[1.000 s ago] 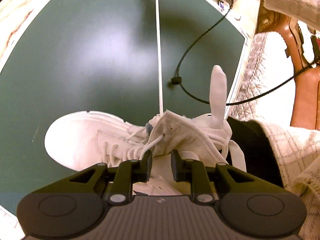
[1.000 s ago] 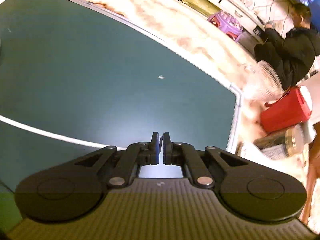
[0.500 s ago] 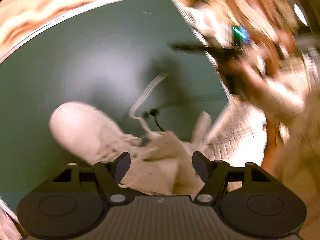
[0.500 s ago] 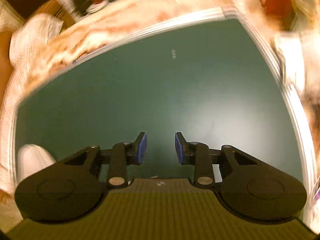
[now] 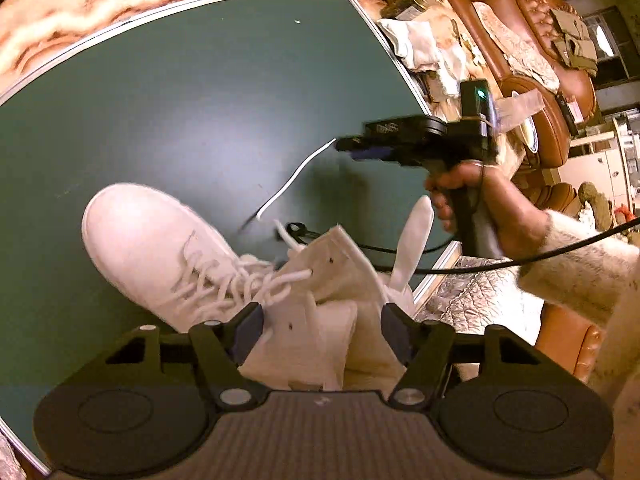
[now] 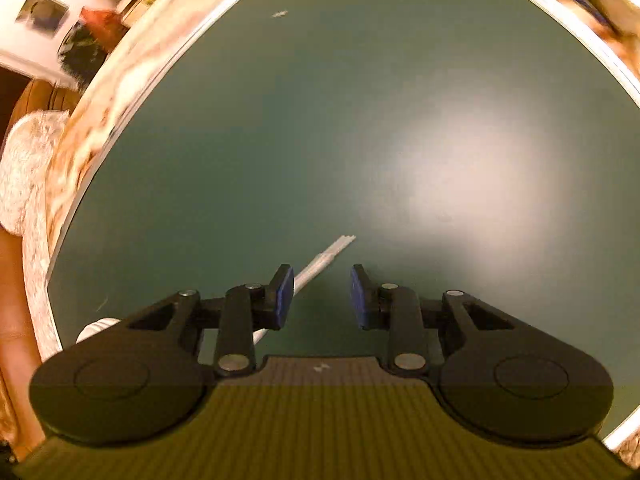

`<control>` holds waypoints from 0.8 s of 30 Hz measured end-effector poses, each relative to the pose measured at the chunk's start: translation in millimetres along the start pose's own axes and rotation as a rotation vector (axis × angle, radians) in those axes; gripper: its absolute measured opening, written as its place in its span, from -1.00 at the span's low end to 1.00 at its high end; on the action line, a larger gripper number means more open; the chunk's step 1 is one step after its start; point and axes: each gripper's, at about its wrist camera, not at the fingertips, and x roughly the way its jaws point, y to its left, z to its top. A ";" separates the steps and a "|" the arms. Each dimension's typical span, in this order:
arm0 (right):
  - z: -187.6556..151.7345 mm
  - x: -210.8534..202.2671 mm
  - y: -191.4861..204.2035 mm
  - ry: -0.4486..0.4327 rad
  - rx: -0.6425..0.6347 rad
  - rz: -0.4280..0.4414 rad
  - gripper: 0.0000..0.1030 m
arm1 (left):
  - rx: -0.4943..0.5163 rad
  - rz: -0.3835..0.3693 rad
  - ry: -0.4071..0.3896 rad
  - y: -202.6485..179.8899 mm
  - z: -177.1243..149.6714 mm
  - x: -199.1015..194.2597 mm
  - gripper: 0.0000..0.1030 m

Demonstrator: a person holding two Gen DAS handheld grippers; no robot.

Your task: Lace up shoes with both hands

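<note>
Shoe [image 5: 168, 248] near table edge [image 5: 434, 270]; both grippers' fingers apart, lace [image 5: 296, 174] loose.

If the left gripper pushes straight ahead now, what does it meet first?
Most likely the white shoe: its ankle collar sits between the open left gripper fingers, laces just beyond. Depth is unclear, but nothing else lies in between.

Right claw [image 5: 352, 148], top of its black body: pale lettering, too blurred and small to read.
Left claw [image 5: 320, 328], ribbed body: small pale mark, not legible.
Right claw's ribbed body, its own view: same kind of small pale mark, not legible.
Shoe [image 5: 168, 248]: no brand name or label can be read.
</note>
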 end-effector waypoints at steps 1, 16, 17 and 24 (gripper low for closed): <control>-1.5 6.2 7.1 -0.001 0.015 -0.020 -0.31 | -0.029 -0.008 -0.002 3.4 -3.4 -4.0 0.35; -28.1 41.6 41.4 -0.152 -0.188 -0.225 -0.93 | -0.264 -0.086 -0.186 38.7 -55.8 -21.8 0.48; -30.3 39.8 44.3 -0.167 -0.234 -0.227 -0.99 | -0.273 -0.088 -0.191 41.4 -57.6 -19.9 0.48; -35.5 -7.9 78.2 -0.213 -0.537 -0.093 -0.98 | -0.307 -0.107 -0.228 54.4 -68.9 -20.4 0.48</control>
